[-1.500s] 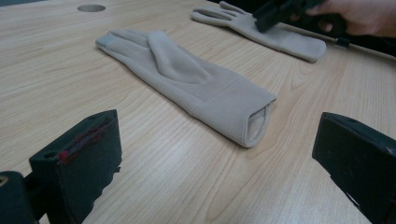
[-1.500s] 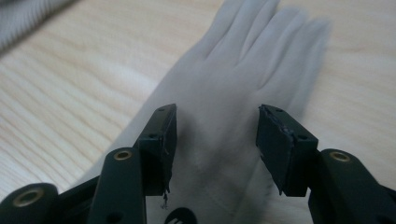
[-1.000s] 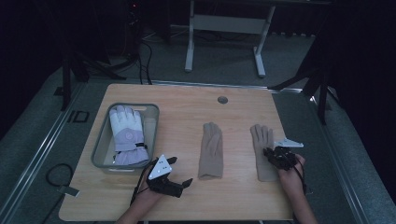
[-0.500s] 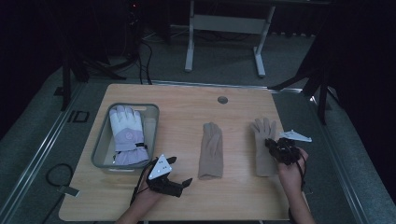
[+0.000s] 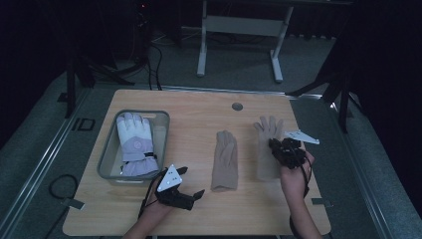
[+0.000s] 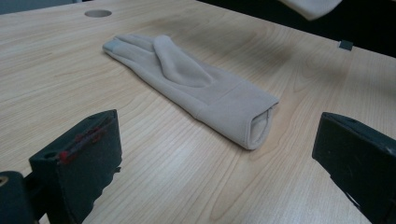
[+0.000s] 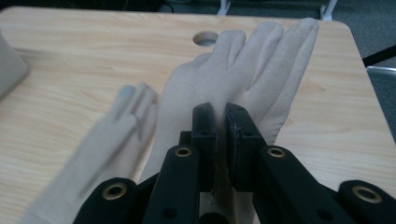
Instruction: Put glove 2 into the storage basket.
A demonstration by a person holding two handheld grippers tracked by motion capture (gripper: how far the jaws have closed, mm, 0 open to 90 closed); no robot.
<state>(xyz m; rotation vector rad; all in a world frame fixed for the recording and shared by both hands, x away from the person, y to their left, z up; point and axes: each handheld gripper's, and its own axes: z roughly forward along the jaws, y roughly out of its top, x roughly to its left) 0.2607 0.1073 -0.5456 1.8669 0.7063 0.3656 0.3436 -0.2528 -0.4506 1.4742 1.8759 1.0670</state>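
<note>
Two beige gloves are on the wooden table. One beige glove lies flat at the middle, cuff toward me. The other beige glove is at the right, pinched in its palm by my right gripper, whose jaws are shut on the fabric, fingers of the glove spread forward. My left gripper rests low near the front edge, jaws wide open, pointing at the middle glove's cuff with a gap between.
A grey bin at the left holds a white and lilac ski glove. A round cable hole sits near the table's far edge. A white desk frame stands on the floor beyond.
My right gripper has carried the right glove away from me and slightly right. The left gripper has stayed in place, still open.
</note>
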